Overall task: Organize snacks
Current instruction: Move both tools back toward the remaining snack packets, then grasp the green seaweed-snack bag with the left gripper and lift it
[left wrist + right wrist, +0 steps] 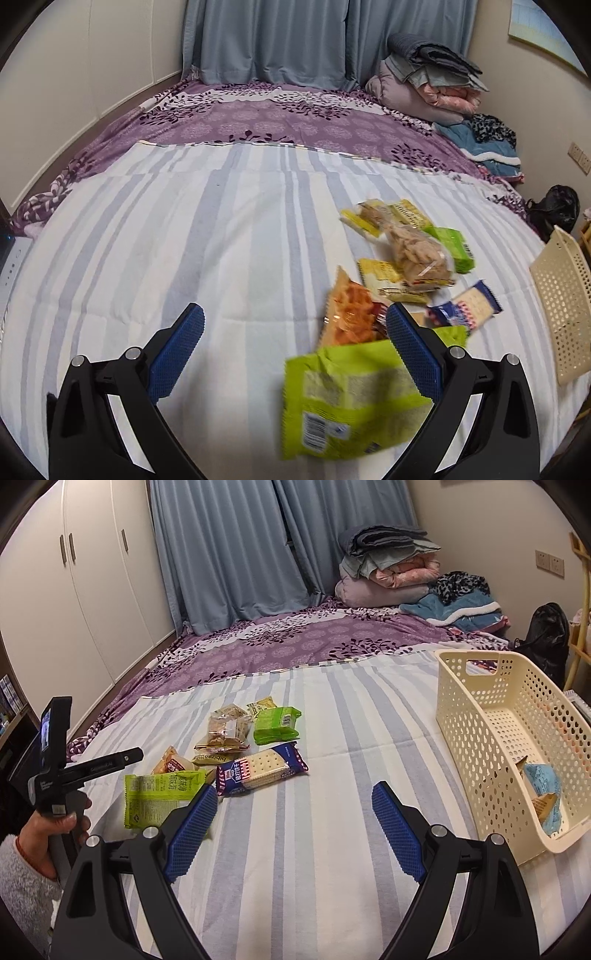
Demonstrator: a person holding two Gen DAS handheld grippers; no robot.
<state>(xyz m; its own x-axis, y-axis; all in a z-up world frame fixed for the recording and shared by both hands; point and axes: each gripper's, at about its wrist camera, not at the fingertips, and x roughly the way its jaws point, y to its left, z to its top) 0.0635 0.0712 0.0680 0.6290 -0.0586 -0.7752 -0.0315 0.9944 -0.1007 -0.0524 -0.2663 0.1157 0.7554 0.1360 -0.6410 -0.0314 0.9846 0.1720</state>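
left tool (pixel 295 325): fingers spread wide, nothing between the pads, released. it hangs over the bed (pixel 221 240), angled down. a lime packet (pixel 351 398) lies just below and inside its right finger, blurred, its top edge hidden behind that pad; contact cannot be told. an orange packet (pixel 347 314) sits just ahead of the same fingertip. beyond it, ahead and to the right, lie the yellow packets (pixel 380 273), a clear cookie bag (pixel 417 254), a green packet (pixel 454 243) and a blue cracker pack (pixel 469 306). the basket (pixel 561 295) stands far right of this tool, at the frame edge.

right tool (pixel 295 801): fingers likewise wide apart, empty, released, over bare striped bedding. the cracker pack (pixel 262 768) lies just ahead of its left fingertip; the lime packet (pixel 159 794) lies to the left of that finger, partly behind it. the remaining snacks cluster further ahead and left. the basket (pixel 476 716) stands to the right of this tool, on the bed, with a light blue packet (pixel 543 786) inside at its near end.

in the right view a hand (pixel 55 830) grips the left tool's handle at far left.
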